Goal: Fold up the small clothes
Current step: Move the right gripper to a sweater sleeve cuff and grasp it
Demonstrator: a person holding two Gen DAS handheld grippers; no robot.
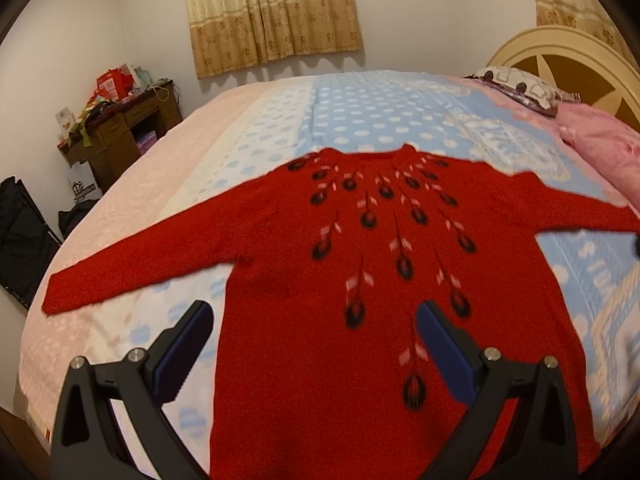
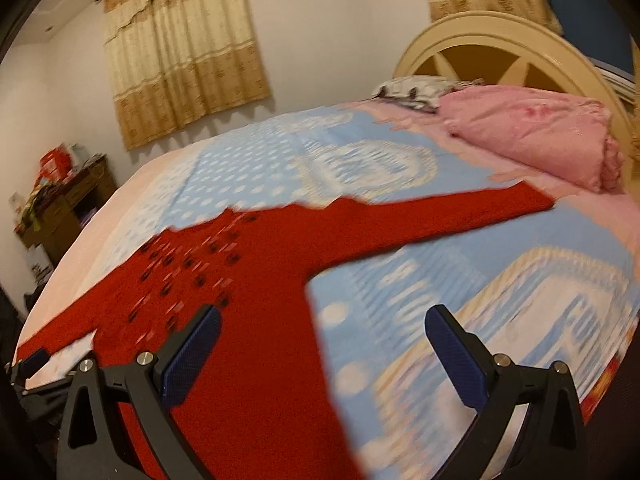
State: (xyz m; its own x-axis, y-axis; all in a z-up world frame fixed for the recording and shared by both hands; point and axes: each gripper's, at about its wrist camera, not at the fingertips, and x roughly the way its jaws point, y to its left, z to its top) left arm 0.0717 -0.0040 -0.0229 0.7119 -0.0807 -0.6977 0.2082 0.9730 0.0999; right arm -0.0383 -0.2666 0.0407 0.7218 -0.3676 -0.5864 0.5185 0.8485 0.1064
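Note:
A red knitted sweater (image 1: pixel 320 264) with black and pink leaf marks lies flat on the bed, front up, both sleeves spread out. My left gripper (image 1: pixel 314 320) is open and empty above the sweater's lower left body. In the right wrist view the sweater (image 2: pixel 260 264) lies to the left, its right sleeve (image 2: pixel 460 210) reaching toward the pink quilt. My right gripper (image 2: pixel 322 326) is open and empty above the sweater's right side edge. The left gripper's tip (image 2: pixel 34 360) shows at the far left of that view.
The bed has a blue and white patterned cover (image 1: pixel 380 108). A pink folded quilt (image 2: pixel 532 128) and a pillow (image 1: pixel 516 84) lie by the round headboard (image 2: pixel 500 48). A cluttered wooden desk (image 1: pixel 116 128) stands against the far wall, left of the bed.

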